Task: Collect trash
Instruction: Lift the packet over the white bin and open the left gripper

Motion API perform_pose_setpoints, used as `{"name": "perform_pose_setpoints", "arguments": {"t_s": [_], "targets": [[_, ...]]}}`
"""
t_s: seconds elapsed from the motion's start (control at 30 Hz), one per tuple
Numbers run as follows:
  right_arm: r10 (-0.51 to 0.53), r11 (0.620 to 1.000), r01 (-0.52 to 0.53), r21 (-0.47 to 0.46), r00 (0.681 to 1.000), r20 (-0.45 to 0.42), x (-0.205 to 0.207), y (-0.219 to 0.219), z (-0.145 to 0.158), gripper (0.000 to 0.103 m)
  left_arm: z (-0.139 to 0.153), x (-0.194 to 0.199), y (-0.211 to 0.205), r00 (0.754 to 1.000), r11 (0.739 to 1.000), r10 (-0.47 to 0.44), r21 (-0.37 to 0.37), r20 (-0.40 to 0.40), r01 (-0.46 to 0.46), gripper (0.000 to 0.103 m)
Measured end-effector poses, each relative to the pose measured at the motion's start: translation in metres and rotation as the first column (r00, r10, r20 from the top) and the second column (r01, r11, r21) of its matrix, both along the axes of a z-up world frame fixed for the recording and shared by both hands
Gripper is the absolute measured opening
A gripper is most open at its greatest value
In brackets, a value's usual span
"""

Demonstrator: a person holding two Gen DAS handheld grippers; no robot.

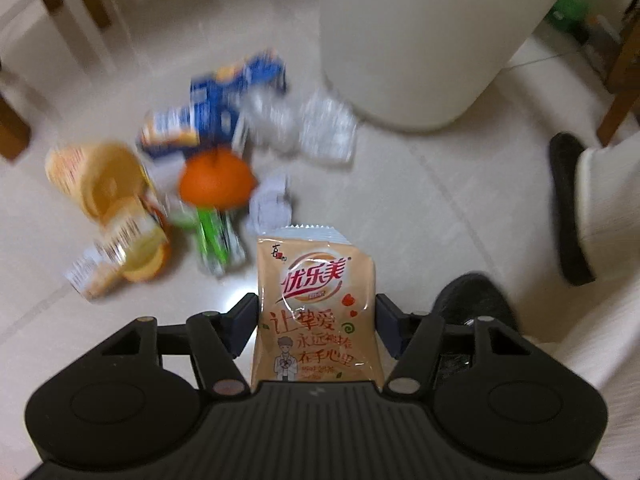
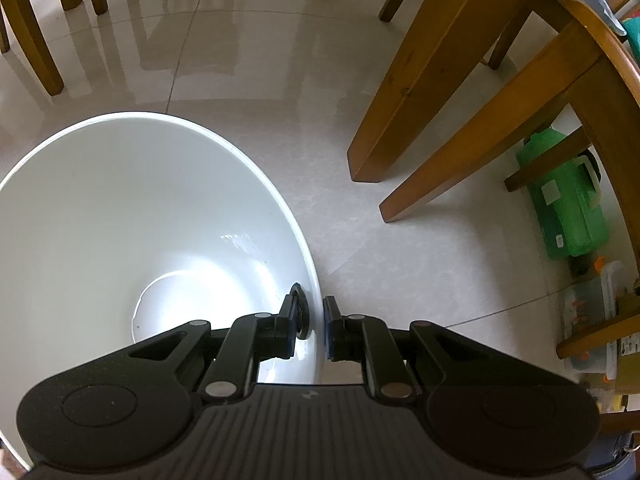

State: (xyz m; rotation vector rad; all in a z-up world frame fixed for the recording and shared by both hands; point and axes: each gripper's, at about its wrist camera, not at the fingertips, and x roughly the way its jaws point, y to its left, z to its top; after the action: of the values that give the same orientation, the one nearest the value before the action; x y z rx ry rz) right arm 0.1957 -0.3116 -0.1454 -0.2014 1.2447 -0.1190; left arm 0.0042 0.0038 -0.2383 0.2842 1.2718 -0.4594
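We find the left gripper clamped on a tan, glossy sachet printed with red script and a cartoon figure, crimped along its top edge; it stands upright between the fingers, above the tiled floor. Beyond it lies blurred litter: an orange peel, a blue carton, a yellow paper cup, crumpled clear wrappers. The right gripper pinches the thin rim of a smooth white plastic bin, whose interior is bare.
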Motion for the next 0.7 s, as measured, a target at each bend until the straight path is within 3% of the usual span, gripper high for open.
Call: {"name": "perform_pose_setpoints", "arguments": {"t_s": [0.2, 0.37, 0.57, 0.6, 0.7], "targets": [[0.003, 1.0, -0.003, 0.011, 1.0, 0.001, 0.0, -0.003, 0.001, 0.016, 0.104, 0.031, -0.025, 0.989, 0.996, -0.085, -0.019, 0.121, 0.088, 0.062], [-0.003, 0.999, 0.003, 0.038, 1.0, 0.0, 0.001, -0.008, 0.002, 0.016, 0.176, 0.072, -0.061, 0.97, 0.986, -0.121, -0.084, 0.209, 0.141, 0.063], [-0.012, 0.998, 0.012, 0.057, 1.0, -0.002, 0.002, -0.011, 0.002, 0.016, 0.205, 0.114, -0.116, 0.943, 0.972, -0.142, -0.135, 0.302, 0.19, 0.068], [-0.014, 0.998, 0.014, 0.06, 1.0, -0.002, 0.002, -0.011, 0.002, 0.016, 0.205, 0.118, -0.124, 0.94, 0.972, -0.142, -0.135, 0.309, 0.191, 0.078], [-0.015, 0.997, 0.015, 0.069, 1.0, -0.002, 0.001, -0.011, 0.002, 0.016, 0.202, 0.127, -0.137, 0.938, 0.975, -0.112, -0.144, 0.329, 0.168, 0.097]]}}
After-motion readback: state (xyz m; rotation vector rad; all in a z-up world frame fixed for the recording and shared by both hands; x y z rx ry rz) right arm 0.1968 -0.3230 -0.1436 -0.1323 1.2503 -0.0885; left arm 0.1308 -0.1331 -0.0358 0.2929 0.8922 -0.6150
